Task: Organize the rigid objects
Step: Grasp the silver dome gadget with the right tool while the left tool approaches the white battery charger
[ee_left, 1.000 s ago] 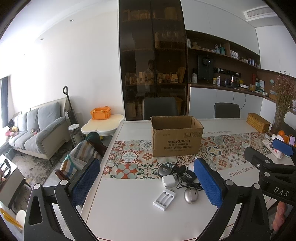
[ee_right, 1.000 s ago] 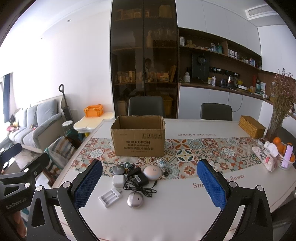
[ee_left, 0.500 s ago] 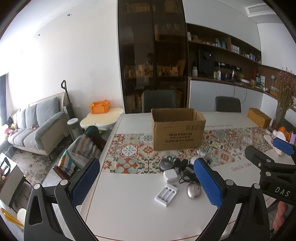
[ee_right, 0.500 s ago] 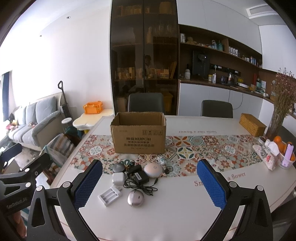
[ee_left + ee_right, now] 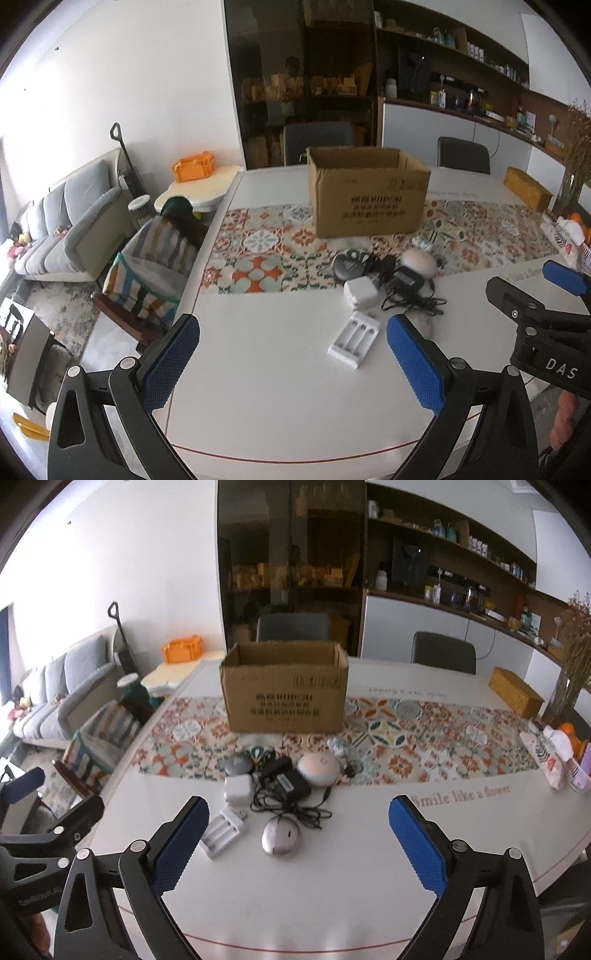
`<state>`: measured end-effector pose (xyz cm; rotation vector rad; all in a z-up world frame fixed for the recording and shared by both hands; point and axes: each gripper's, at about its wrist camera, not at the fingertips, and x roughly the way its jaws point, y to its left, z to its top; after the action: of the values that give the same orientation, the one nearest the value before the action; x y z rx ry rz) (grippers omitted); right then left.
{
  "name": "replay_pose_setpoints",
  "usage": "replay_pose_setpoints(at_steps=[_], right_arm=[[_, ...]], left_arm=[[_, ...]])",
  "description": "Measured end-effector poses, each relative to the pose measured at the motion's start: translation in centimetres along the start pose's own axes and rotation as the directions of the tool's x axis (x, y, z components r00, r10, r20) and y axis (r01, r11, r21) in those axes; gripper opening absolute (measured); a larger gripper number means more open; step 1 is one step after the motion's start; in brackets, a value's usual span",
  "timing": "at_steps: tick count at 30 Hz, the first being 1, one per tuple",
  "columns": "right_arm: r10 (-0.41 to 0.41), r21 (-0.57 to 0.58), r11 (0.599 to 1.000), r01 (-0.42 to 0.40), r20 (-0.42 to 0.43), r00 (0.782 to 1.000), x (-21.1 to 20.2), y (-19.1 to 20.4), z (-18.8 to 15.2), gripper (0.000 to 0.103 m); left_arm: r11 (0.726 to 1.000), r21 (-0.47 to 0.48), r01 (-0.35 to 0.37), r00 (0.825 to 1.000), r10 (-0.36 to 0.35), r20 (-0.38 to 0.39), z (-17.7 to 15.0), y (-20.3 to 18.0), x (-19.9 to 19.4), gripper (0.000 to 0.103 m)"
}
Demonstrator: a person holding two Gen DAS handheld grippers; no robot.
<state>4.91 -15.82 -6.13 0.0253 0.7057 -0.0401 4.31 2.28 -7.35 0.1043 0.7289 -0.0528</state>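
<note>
We find the task not yet begun, as far as the views show. The left gripper (image 5: 291,363) and the right gripper (image 5: 297,843) both hang above the near part of the table (image 5: 351,893), each with its fingers spread wide and nothing between them.

All the loose items lie on the table in one cluster just in front of the cardboard box (image 5: 284,686): a white battery charger (image 5: 223,832), a silver mouse (image 5: 280,836), a white plug adapter (image 5: 237,790), a black power adapter with its tangled cable (image 5: 291,794), a dark round device (image 5: 238,765) and a pale domed device (image 5: 318,770). The domed device and dark round device rest on the patterned runner (image 5: 406,734).

The box stands upright with flaps open; we cannot see its floor, so cannot tell whether anything is inside. We judge that every visible item remains to be moved.
</note>
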Motion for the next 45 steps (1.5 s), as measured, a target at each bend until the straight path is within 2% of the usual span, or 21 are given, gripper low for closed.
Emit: replay_pose_setpoints(at_steps=[6,12,17,20,27,45], right_arm=[[0.008,-0.021,1.000,-0.010,-0.080,0.997,3.5,0.7,-1.6,0.094],[0.051,-0.035,0.998,-0.057,-0.160,0.986,7.1,0.8,-3.1,0.086],[0.078,-0.044,0.995,-0.089,-0.210,0.975,9.8,0.9,-4.1,0.081],[0.093,-0.051,0.993,-0.107,-0.222,0.970,11.2,0.7,-4.7,0.077],[0.067,-0.051,0.995,-0.080,-0.227,0.972,13.7,0.7,-5.3,0.072],[0.017,-0.033,0.999,-0.027,-0.280,0.960,18.0,2.1,-6.5,0.063]], left_arm=[[1.000,-0.025,0.013,0.997,-0.015,-0.072,-1.7,0.0,2.8,0.103],[0.998,-0.059,0.027,0.992,-0.034,-0.122,-2.6,-0.7,5.0,0.103],[0.999,-0.026,-0.038,0.989,0.034,-0.141,-3.5,-2.0,6.5,0.103],[0.998,-0.007,-0.056,0.987,0.054,-0.151,-3.9,-2.5,7.2,0.103],[0.997,0.057,-0.051,0.984,0.060,-0.166,-4.2,-2.7,9.2,0.103],[0.993,0.110,0.044,0.976,-0.019,-0.216,-4.4,-3.1,13.6,0.103]])
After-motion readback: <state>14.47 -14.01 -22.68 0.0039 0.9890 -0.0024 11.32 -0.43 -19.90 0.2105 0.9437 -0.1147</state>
